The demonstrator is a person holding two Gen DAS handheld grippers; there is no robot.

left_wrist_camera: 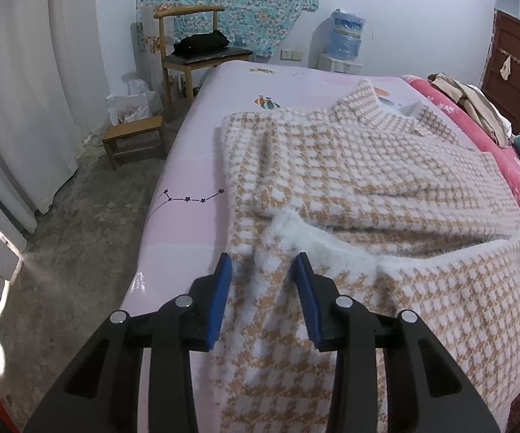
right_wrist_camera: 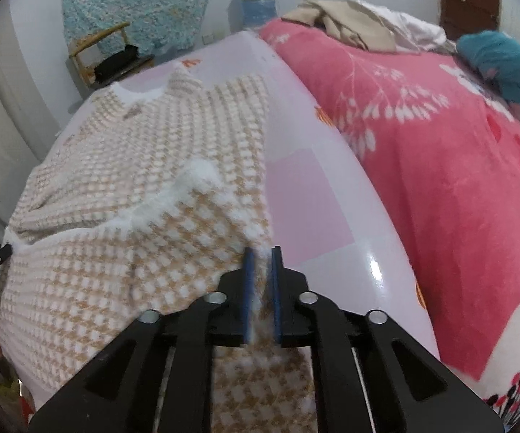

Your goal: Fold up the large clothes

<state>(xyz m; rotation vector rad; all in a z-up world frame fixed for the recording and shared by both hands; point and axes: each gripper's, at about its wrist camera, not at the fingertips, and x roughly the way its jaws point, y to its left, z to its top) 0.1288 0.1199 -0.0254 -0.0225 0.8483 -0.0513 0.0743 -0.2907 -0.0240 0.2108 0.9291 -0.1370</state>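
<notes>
Sweater (left_wrist_camera: pixel 350 166) in tan-and-white check lies spread on the bed (left_wrist_camera: pixel 195 151), its near hem hanging over the edge. Right tongs (right_wrist_camera: pixel 261 252) are clenched on the hem's right corner; left tongs (left_wrist_camera: pixel 261 261) straddle a bunched fold of the left hem, blue pads (left_wrist_camera: pixel 220 288) pressing the knit.

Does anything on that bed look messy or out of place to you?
Yes. A heap of crumpled clothes lies on the red blanket at the far side, unfolded. The checked sweater is only half folded, its near hem turned up so the fuzzy white inside shows. Nothing looks torn or spilled.
</notes>
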